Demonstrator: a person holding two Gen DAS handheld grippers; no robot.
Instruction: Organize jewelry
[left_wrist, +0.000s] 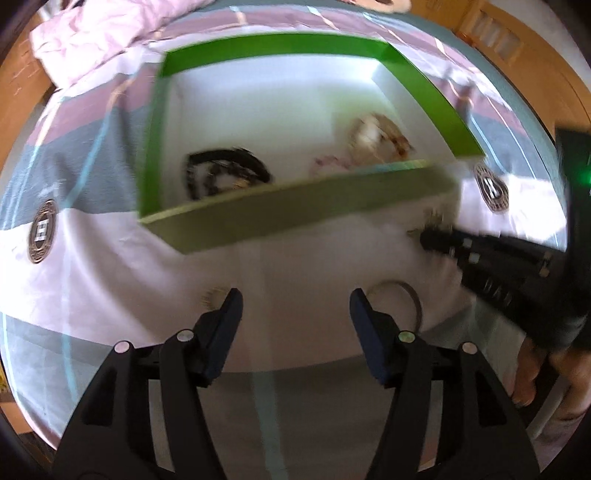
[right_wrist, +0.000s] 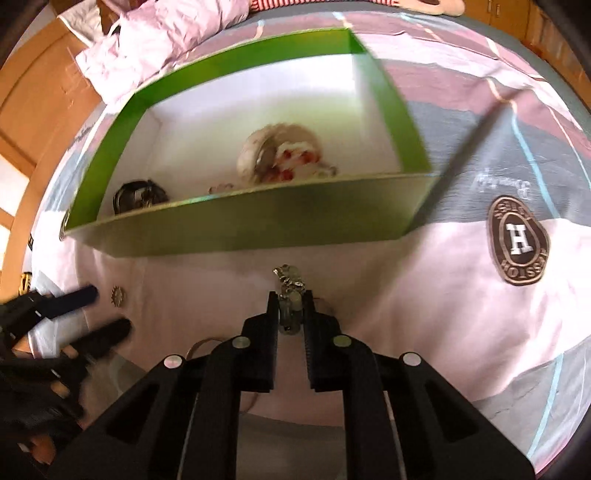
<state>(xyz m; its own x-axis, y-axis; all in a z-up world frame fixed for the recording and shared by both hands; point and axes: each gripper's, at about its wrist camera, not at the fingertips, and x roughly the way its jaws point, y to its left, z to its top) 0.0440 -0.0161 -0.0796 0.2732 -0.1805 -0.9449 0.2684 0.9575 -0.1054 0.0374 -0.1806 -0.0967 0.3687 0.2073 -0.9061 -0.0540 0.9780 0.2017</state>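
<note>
A bedspread (right_wrist: 461, 314) in pink, grey and mauve blocks with thin pale-blue lines covers the whole surface, carrying oval brown crests (right_wrist: 519, 245), 1 of them showing a white H. On it sits a green box (right_wrist: 236, 230), open at the top, white inside. Within the box lie a pale beaded pile with red bits (right_wrist: 280, 158) toward its right half, a dark coiled necklace (right_wrist: 138, 195) at the left near the front wall, and a small pinkish piece (left_wrist: 328, 164) between them, too blurred to name. The right gripper (right_wrist: 290, 299) points steeply down just in front of the box, its jaws nearly together and pressing on a small silvery trinket (right_wrist: 290, 284) that pokes out past the tips. The left gripper (left_wrist: 295, 301) hangs over bare pink cloth with its 2 jaws apart and nothing between them. A small gold gear-shaped piece (right_wrist: 118, 295) lies on the spread just beside its tips, and a thin ring-like loop (left_wrist: 402, 295) lies near its right finger
</note>
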